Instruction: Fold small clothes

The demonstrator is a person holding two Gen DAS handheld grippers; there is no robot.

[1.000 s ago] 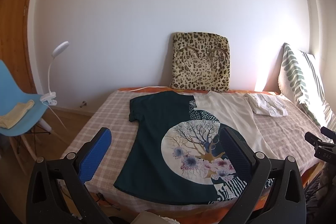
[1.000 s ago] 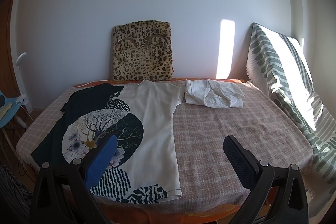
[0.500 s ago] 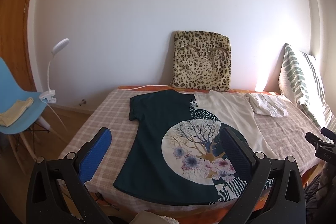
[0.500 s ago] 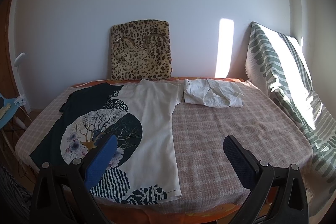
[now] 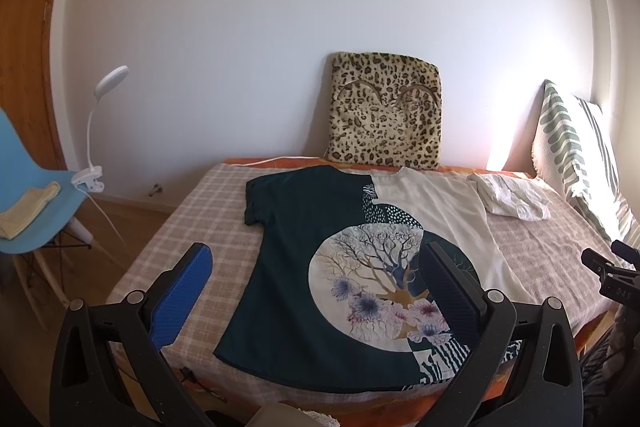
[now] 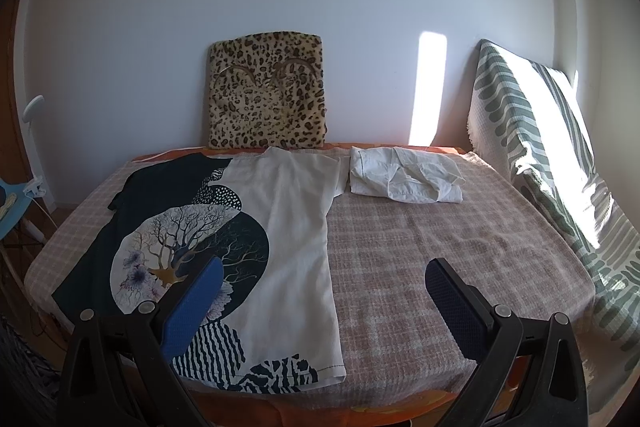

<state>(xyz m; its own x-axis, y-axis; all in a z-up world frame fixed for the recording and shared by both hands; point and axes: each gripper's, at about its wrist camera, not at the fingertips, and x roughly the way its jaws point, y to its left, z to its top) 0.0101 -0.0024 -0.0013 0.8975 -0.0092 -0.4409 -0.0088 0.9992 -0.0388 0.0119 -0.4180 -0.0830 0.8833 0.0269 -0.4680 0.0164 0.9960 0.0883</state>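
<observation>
— Left tool point(image 5: 316, 269)? Right tool point(image 6: 322, 285)?
— Both spread wide, gripping nothing, hovering above the near edge of the bed point(image 6: 432, 251).
— T-shirt point(image 5: 340, 255)?
— Spread flat on the checked bedspread, dark teal on one half, cream on the other, tree-and-flower print in the middle, hem toward the tools.
— Anything else?
— Folded white garment point(image 6: 404, 179) just beside the cream sleeve, near the leopard-print cushion point(image 6: 266, 97) leaning on the wall. Striped pillow point(image 6: 548, 155) along the right side.

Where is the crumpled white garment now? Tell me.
In the right wrist view, the crumpled white garment lies at the bed's far edge, right of the printed T-shirt, before the striped cushion.
</observation>
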